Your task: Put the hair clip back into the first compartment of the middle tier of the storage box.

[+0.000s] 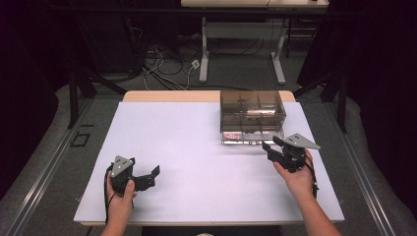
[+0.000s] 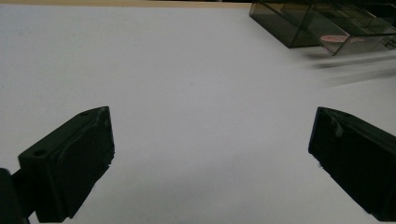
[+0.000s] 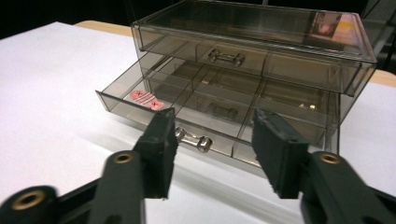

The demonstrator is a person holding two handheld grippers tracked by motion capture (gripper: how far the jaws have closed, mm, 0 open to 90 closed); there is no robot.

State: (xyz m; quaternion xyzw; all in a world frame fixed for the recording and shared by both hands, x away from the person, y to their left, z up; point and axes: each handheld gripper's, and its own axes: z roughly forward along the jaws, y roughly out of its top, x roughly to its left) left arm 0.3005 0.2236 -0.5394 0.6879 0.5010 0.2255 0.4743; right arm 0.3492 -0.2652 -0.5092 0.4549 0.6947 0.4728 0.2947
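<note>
A smoky clear drawer box (image 1: 252, 110) stands at the back right of the white table (image 1: 196, 147). Its bottom drawer (image 3: 140, 105) is pulled out, and a small pink striped item (image 3: 145, 99) lies in the drawer's left compartment. My right gripper (image 1: 272, 143) hovers just in front of that drawer. In the right gripper view, my right gripper (image 3: 215, 119) has its jaws apart with nothing between them, and the drawer's metal handle (image 3: 194, 138) lies beyond them. My left gripper (image 1: 152, 177) rests open at the near left; in the left gripper view, the left gripper (image 2: 210, 135) is over bare table.
The upper drawers (image 3: 226, 57) of the box are pushed in. A strip of wooden tabletop (image 1: 167, 96) shows behind the white surface. Beyond it stands another desk (image 1: 241, 49) with cables on the floor. Dark curtains flank both sides.
</note>
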